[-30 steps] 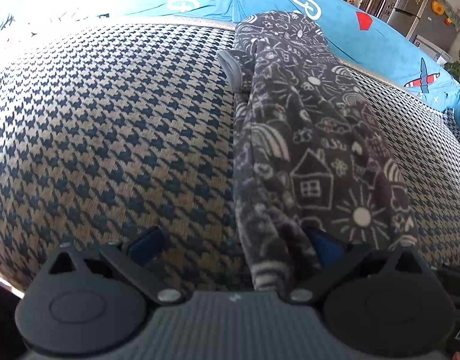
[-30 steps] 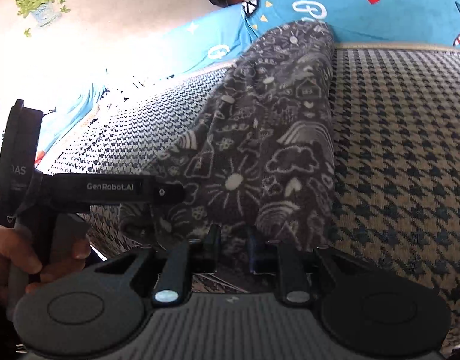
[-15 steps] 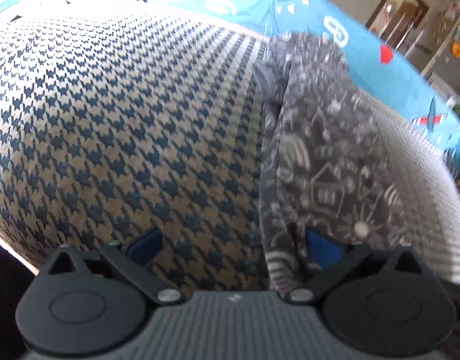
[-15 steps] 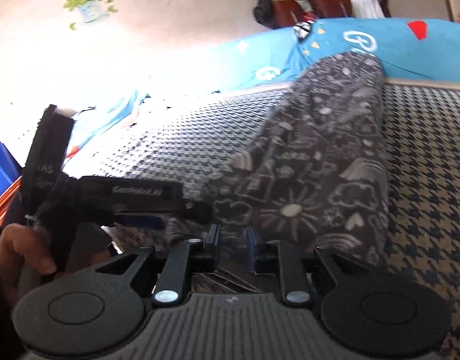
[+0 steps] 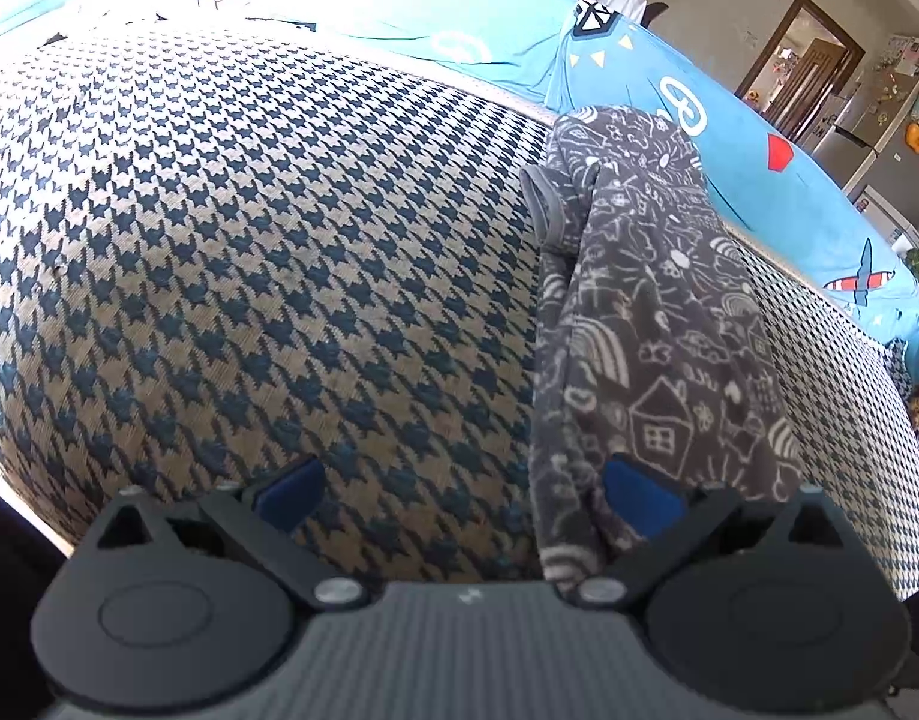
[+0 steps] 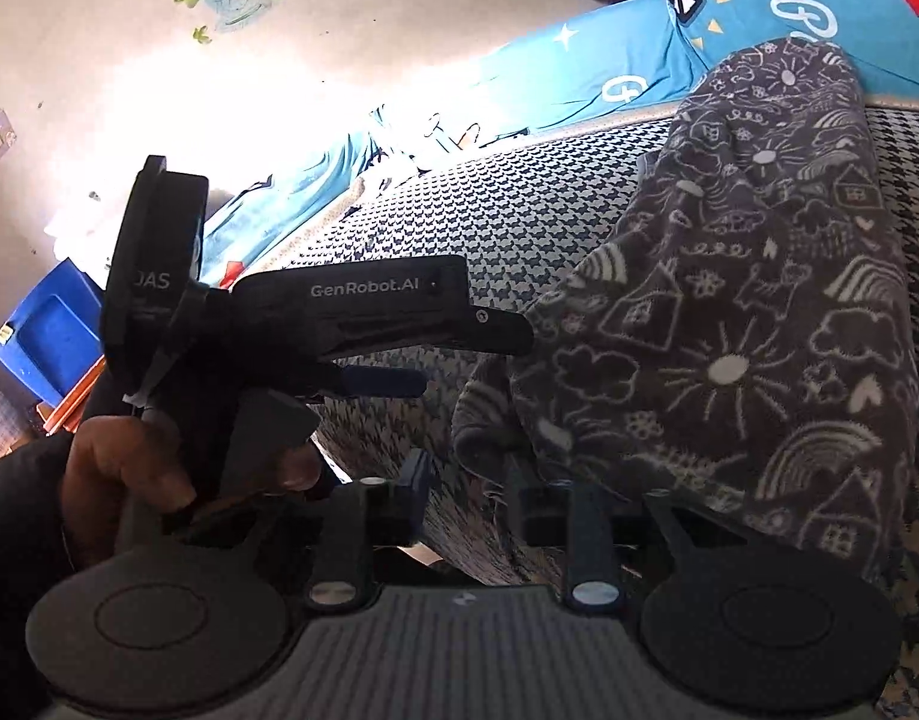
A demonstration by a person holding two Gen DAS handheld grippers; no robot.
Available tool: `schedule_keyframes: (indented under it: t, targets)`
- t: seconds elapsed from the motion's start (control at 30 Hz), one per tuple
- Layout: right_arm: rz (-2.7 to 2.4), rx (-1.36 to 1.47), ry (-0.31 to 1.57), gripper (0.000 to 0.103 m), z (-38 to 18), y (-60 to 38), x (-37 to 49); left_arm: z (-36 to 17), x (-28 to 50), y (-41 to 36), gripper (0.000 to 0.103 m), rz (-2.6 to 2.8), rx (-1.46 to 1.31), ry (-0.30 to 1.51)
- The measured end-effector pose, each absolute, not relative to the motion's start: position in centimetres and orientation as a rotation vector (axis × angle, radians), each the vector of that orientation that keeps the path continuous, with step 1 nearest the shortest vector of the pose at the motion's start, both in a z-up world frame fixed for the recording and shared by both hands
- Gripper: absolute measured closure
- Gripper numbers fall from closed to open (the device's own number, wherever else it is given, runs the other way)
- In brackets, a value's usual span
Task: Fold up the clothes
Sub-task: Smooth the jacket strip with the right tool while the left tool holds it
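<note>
1. A grey garment printed with white doodles of houses, suns and rainbows lies folded into a long narrow strip on the houndstooth cushion of a sofa, its far end reaching the blue cover draped over the backrest.
2. The left gripper hangs low over the near end of the strip with its jaws spread wide. One blue pad sits above bare cushion, the other blue pad rests against the garment's near edge, and nothing is pinched between them.
3. The right gripper is at the near corner of the garment, its jaws narrow and opening. The hem lies between them, but the pads no longer press on it.
4. From the right side, the left gripper shows in profile, gripped by a hand in a dark sleeve.
5. A blue box sits on the floor beyond the sofa's end.
</note>
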State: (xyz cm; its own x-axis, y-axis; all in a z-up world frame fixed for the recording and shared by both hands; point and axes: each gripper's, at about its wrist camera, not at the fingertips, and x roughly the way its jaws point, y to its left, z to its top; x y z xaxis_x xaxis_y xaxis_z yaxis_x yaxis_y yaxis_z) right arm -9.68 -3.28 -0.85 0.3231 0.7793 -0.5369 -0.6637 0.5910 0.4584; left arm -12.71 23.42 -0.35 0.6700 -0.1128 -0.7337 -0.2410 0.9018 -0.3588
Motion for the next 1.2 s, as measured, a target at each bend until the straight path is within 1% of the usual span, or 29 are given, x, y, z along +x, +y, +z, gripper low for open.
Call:
schedule_keyframes:
  t: [0.27,0.37,0.57,0.7,0.8,0.9,1.07,1.13,1.2]
  targets:
    - [0.966,0.317,0.88,0.059,-2.1,-3.1,-8.5,0.2,-14.1,24.1,0.0,0.096,-0.466,0.809]
    - [0.951,0.335,0.891,0.058,-2.5,-2.6,-8.1,0.4,-14.2,24.0,0.0,0.104,-0.457,0.794]
    - [1.043,0.273,0.785,0.056,-1.2,-1.5,-9.7,1.4,-13.3,23.4,0.0,0.149,-0.439,0.739]
    - [1.126,0.274,0.794,0.056,-1.1,-1.1,-10.3,1.6,-12.5,23.4,0.0,0.178,-0.451,0.722]
    - [1.142,0.221,0.79,0.057,-0.9,-0.9,-10.8,1.6,-12.3,23.5,0.0,0.187,-0.454,0.727]
    - [1.128,0.237,0.775,0.057,-0.5,-1.9,-10.8,1.6,-12.4,23.7,0.0,0.187,-0.464,0.72]
    - [1.009,0.263,0.676,0.057,0.6,-3.6,-10.5,1.5,-12.2,23.6,0.0,0.184,-0.462,0.721]
    - [0.949,0.287,0.67,0.057,0.5,-3.8,-9.4,1.5,-12.2,23.4,0.0,0.183,-0.457,0.723]
    - [0.922,0.311,0.703,0.057,0.1,-3.8,-8.7,1.4,-12.1,23.4,0.0,0.18,-0.456,0.726]
